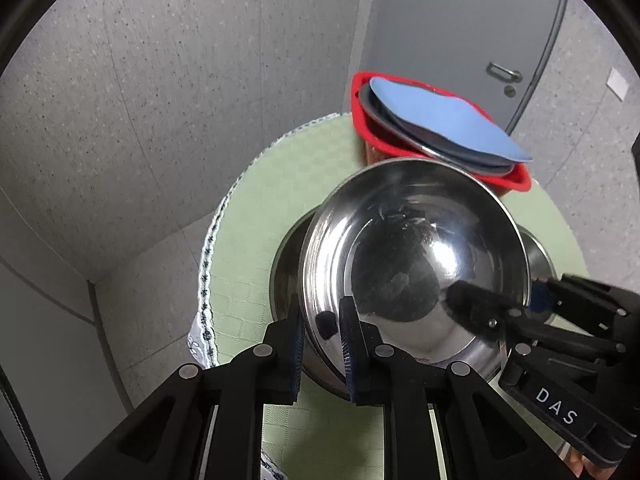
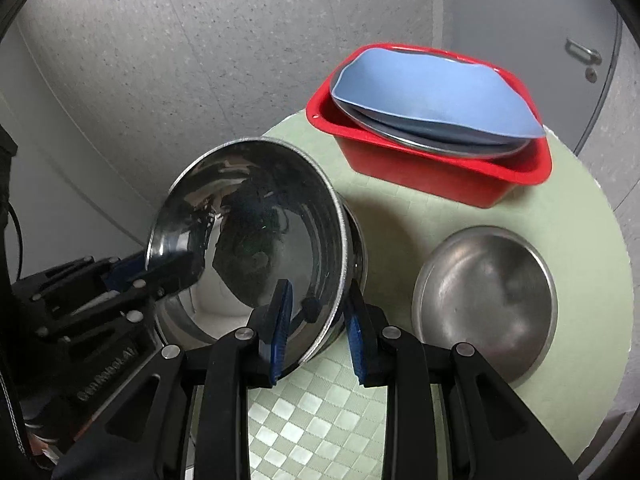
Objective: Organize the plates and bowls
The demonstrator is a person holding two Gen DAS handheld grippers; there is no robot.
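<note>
A shiny steel bowl (image 1: 416,256) is tilted above another steel bowl (image 1: 286,276) on the round green table. My left gripper (image 1: 322,340) pinches the shiny bowl's near rim. My right gripper (image 1: 496,304) pinches its right rim. In the right wrist view the same shiny bowl (image 2: 248,232) is held by my right gripper (image 2: 316,320) at its near edge and by my left gripper (image 2: 160,272) at its left edge. A duller steel bowl (image 2: 486,300) sits alone on the table at the right.
A red plastic tub (image 2: 436,168) at the back of the table (image 2: 400,216) holds a metal plate and a light blue plate (image 2: 432,96). It also shows in the left wrist view (image 1: 516,182). Grey walls and a door (image 1: 460,20) stand behind.
</note>
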